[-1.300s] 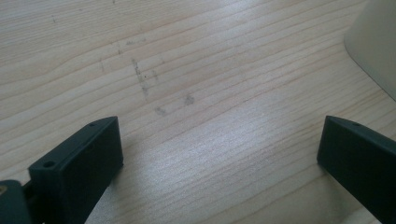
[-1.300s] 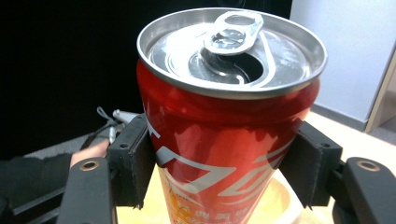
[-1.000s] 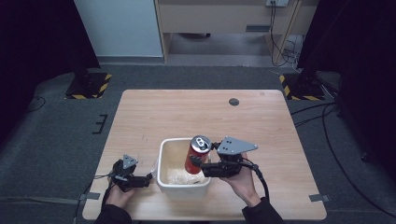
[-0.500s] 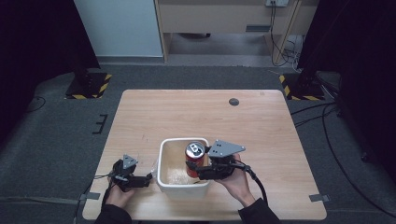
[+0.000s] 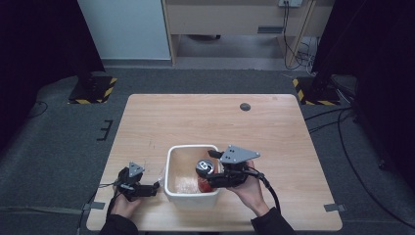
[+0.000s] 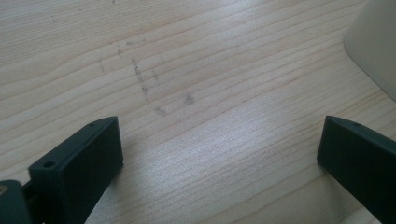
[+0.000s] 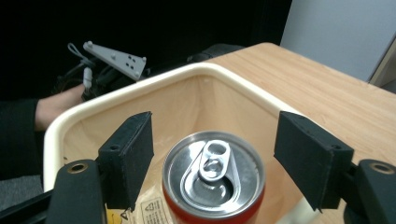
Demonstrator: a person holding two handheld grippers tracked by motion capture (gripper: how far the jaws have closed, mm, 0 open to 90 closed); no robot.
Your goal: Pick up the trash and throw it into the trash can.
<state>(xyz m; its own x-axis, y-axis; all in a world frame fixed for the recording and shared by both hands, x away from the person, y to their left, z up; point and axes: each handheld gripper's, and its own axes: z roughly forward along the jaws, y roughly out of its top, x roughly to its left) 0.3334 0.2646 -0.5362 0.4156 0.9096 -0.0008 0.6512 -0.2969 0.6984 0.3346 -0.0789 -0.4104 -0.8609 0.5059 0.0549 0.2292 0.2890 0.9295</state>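
Jaws on the right gripper [image 7: 212, 163] sit spread wide, either side of a red can [image 7: 214, 184] without touching it; the can stands upright inside the cream tub [image 5: 192, 196]. Left gripper [image 6: 219, 154] is wide open too, nothing in it, low over bare table [image 5: 195, 122] just beside the tub's wall. Beyond the tabletop: grey carpet [image 5: 58, 142], hazard-striped stand feet [image 5: 93, 90], cables, dark curtains.

A red soda can [image 7: 214, 179] with an unopened silver top stands upright inside a cream, square-rimmed tub [image 5: 171, 169] near the front edge of the wooden bench [image 5: 195, 122], beside a clear wrapped packet [image 5: 185, 184] on the tub's floor.
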